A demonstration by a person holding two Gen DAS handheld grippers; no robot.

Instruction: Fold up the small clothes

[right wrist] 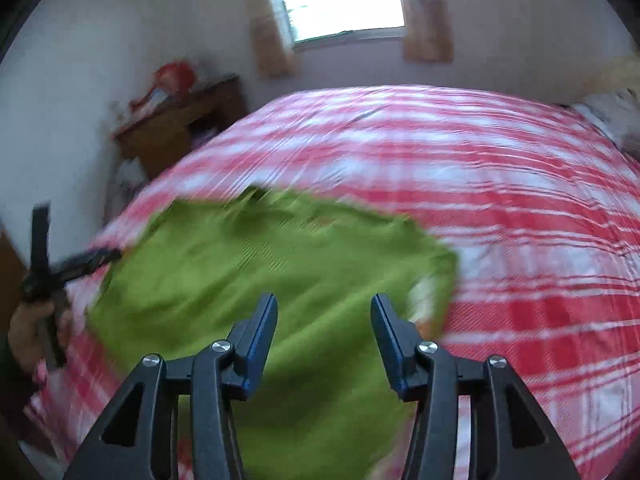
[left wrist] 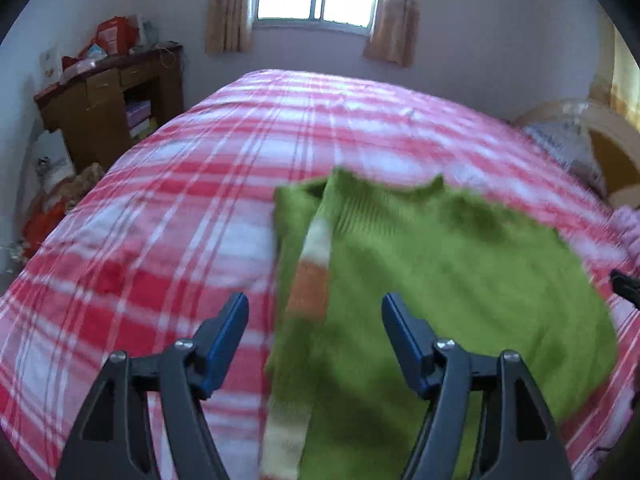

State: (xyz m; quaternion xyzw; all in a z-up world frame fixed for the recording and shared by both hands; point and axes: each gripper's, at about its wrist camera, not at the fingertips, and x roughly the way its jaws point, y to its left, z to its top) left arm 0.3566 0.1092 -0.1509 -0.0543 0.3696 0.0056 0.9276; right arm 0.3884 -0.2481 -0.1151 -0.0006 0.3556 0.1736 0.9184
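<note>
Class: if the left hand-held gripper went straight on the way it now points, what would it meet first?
Most likely the green sweater spread on the plaid bedspread. The left hand-held gripper is open, its gap aimed at the sweater's striped left edge. Blur leaves depth uncertain.

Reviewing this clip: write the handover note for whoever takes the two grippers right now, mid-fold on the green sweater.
Left gripper: open, nothing between its fingers.
Right gripper: open, also empty.
Green sweater: lying on the plaid bed cover, not held; its striped sleeve is folded in over the body.
Done: at least one sleeve folded in.
Left: the other sleeve's state is unclear through blur; check it, then fold the body.
</note>
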